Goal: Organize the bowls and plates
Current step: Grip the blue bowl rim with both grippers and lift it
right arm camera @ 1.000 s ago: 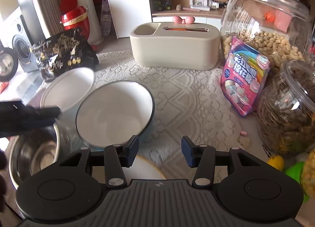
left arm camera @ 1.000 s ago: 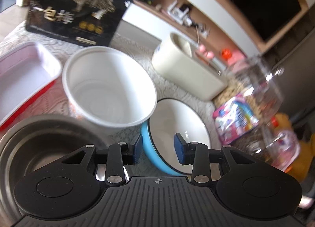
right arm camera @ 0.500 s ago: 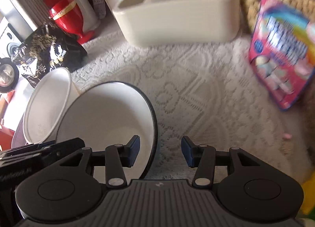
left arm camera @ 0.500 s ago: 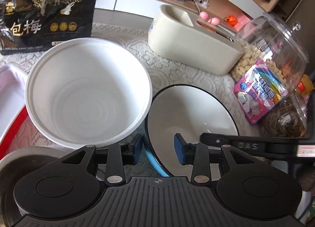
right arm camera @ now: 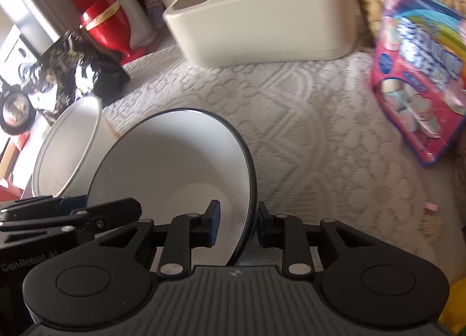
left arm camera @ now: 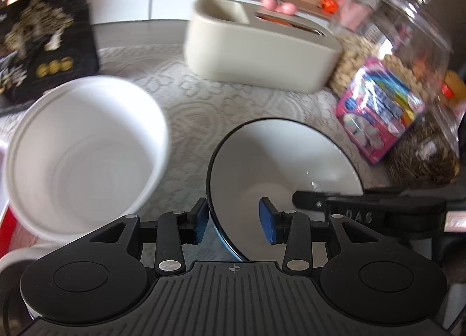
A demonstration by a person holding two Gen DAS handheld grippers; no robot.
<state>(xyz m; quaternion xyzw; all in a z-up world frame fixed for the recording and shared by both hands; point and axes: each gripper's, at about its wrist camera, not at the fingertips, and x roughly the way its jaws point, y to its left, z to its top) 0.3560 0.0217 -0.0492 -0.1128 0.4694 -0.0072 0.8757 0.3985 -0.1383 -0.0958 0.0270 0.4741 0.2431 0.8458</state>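
Observation:
A bowl, white inside with a black rim and a light blue outside, sits tilted on the lace cloth. My left gripper straddles its left rim. The jaws are opening, and the blue pads do not press on the rim. My right gripper has closed its jaws on the right rim of the same bowl, one pad inside and one outside. Each gripper shows in the other's view: the right gripper and the left gripper. A large white tub stands just left of the bowl.
A cream tissue box stands behind the bowl. A black snack bag is at the back left. To the right are a pink sweets bag and a glass jar of nuts. A pale bowl rim shows at lower left.
The right jaws have gone from wide apart to shut on the bowl's right rim. The left gripper has moved right along the table, so the white tub sits further left in its view.

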